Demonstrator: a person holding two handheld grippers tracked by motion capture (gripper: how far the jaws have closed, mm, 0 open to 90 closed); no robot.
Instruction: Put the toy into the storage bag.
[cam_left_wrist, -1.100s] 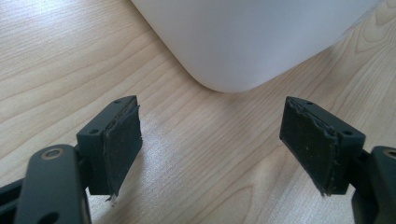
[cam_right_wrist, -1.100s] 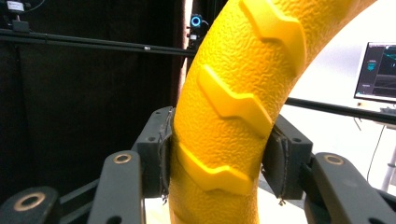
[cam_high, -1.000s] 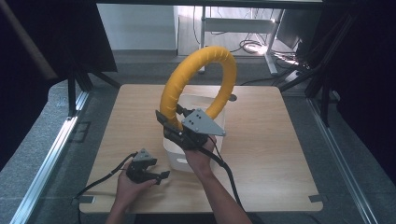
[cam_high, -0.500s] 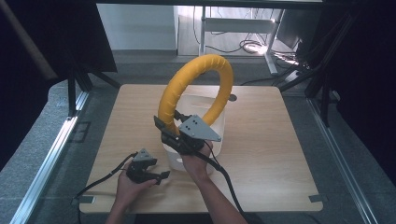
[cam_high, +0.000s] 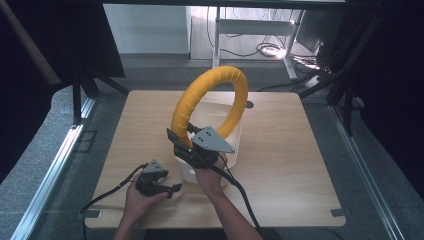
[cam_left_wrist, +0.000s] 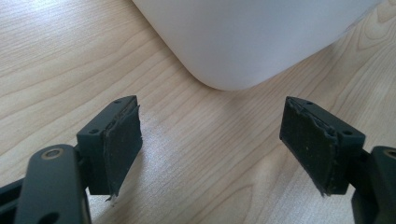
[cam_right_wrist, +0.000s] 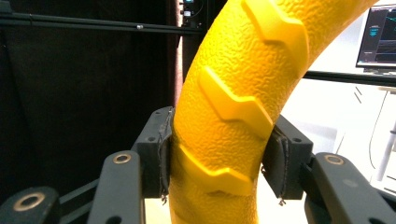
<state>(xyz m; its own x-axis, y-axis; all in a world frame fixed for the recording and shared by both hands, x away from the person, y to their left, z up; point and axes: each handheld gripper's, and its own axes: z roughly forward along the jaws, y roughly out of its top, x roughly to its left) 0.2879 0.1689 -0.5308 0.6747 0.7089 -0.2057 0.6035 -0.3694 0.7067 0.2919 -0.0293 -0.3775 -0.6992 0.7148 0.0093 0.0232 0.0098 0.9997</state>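
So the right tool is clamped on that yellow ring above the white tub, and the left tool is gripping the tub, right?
Not quite: the left tool grips nothing; the left gripper view shows its jaws open, short of the white tub. The right tool does clamp the yellow ring.

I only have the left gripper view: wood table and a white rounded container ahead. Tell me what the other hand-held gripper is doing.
Observer: The right hand-held gripper is shut on a textured yellow ring-shaped tube.
Operator: Give me the ring's position.
Observer: It stands upright over the white rounded plastic container, lower end at the container's opening.
Operator: Report where my left hand-held gripper is.
Observer: The left hand-held gripper rests on the light wooden table, jaws open, just short of the container.
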